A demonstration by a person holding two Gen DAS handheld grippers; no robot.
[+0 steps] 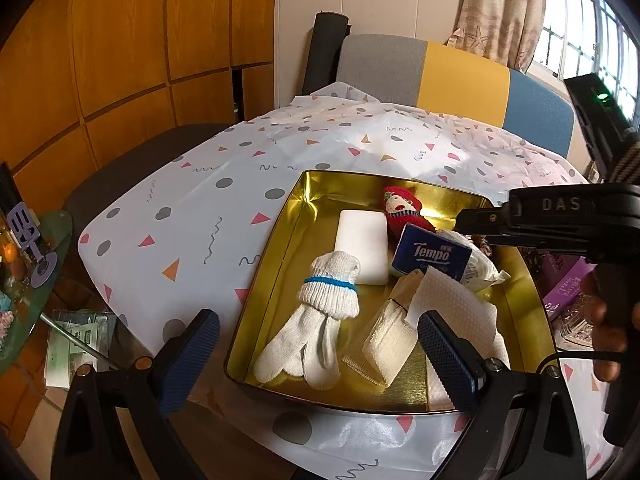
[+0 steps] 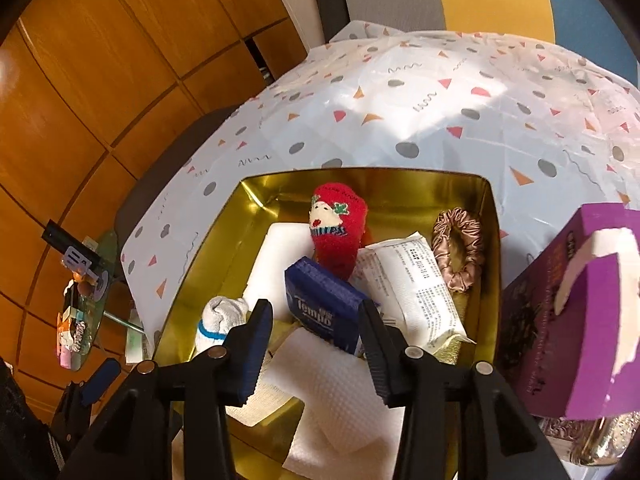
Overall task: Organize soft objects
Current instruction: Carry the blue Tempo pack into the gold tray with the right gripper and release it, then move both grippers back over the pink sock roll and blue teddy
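Note:
A gold tin (image 1: 280, 248) (image 2: 192, 276) sits on the patterned tablecloth and holds the soft things. Rolled white socks (image 1: 328, 292) (image 2: 218, 320) with a blue band lie at its left. Behind them are a white block (image 1: 362, 244) and a red knitted doll (image 1: 404, 210) (image 2: 338, 228). A blue Tempo tissue pack (image 1: 434, 254) (image 2: 324, 304) leans on a white plastic packet (image 2: 412, 280). A pink scrunchie (image 2: 458, 252) lies at the far right. My right gripper (image 2: 316, 344) is open over a paper towel (image 2: 340, 392), the Tempo pack just ahead between its fingers, untouched. My left gripper (image 1: 320, 360) is open over the tin's near edge.
A purple tissue box (image 2: 580, 320) stands right of the tin, with a cut-glass item (image 2: 580, 440) below it. A hand (image 1: 608, 336) holds the right gripper's handle. A grey, yellow and blue chair back (image 1: 460, 76) is behind the table; a cluttered glass side table (image 1: 36, 280) is left.

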